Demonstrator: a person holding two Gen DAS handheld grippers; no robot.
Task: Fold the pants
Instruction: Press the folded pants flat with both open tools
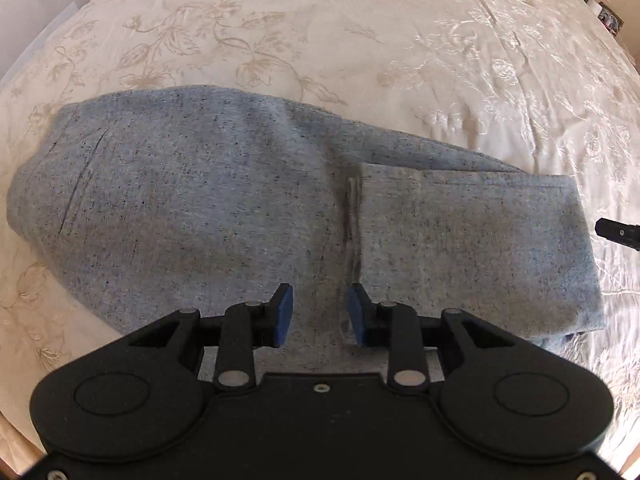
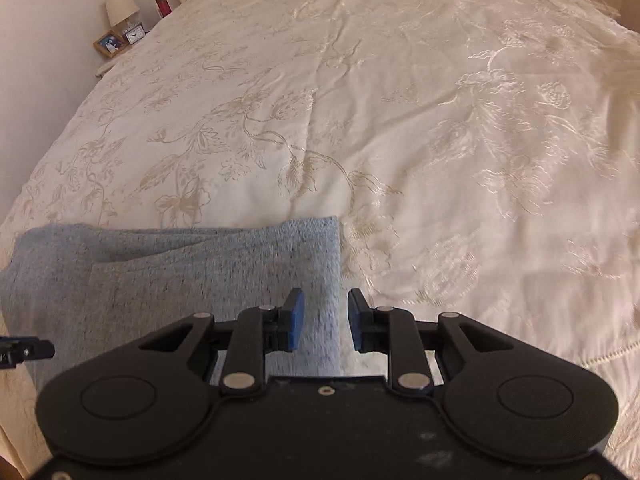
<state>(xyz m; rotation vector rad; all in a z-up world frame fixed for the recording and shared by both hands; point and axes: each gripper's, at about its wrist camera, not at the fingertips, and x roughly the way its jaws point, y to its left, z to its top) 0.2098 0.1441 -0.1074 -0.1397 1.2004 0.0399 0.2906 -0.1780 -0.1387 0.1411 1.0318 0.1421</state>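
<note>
Grey speckled pants (image 1: pixel 192 208) lie flat across the cream bedspread, waist end to the left. Their leg ends are folded back over the legs, forming a doubled panel (image 1: pixel 472 240) on the right with its hem edge (image 1: pixel 354 224) near the middle. My left gripper (image 1: pixel 319 314) hovers open just above the pants, its blue pads straddling that hem line with nothing between them. In the right wrist view the same pants (image 2: pixel 180 280) fill the lower left, and my right gripper (image 2: pixel 325 320) stands open over their right folded edge, holding nothing.
The floral cream bedspread (image 2: pixel 400 120) stretches far beyond the pants. A nightstand with a lamp (image 2: pixel 120 6), a clock and a framed picture (image 2: pixel 109 43) stands off the bed's far left. The other gripper's tip shows at each view's edge (image 1: pixel 618 234).
</note>
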